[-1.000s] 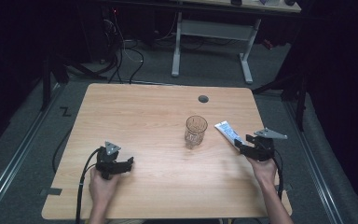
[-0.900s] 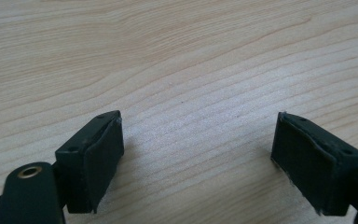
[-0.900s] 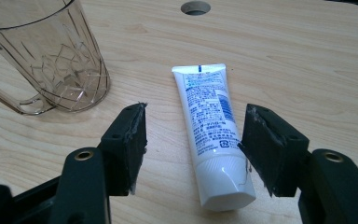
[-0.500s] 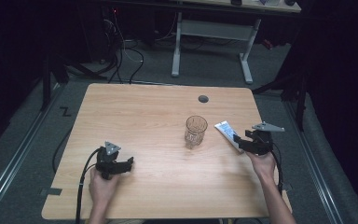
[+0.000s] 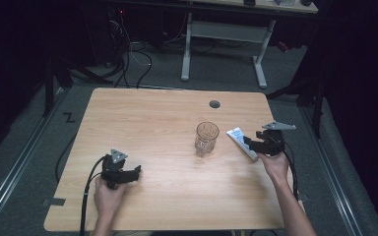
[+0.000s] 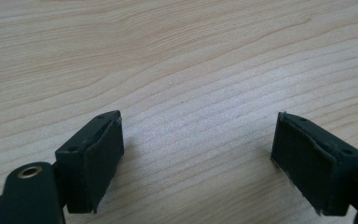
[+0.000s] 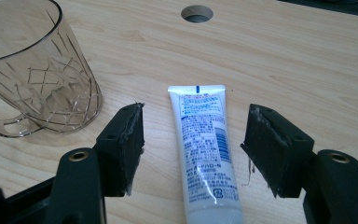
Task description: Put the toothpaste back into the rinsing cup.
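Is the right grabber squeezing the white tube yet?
Apart. In the right gripper view, the tube lies flat on the table between the right gripper's open pads, with bare wood showing on both sides of it.

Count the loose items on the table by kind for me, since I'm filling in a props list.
Clear glass cup: 1
White tube: 1
Total: 2
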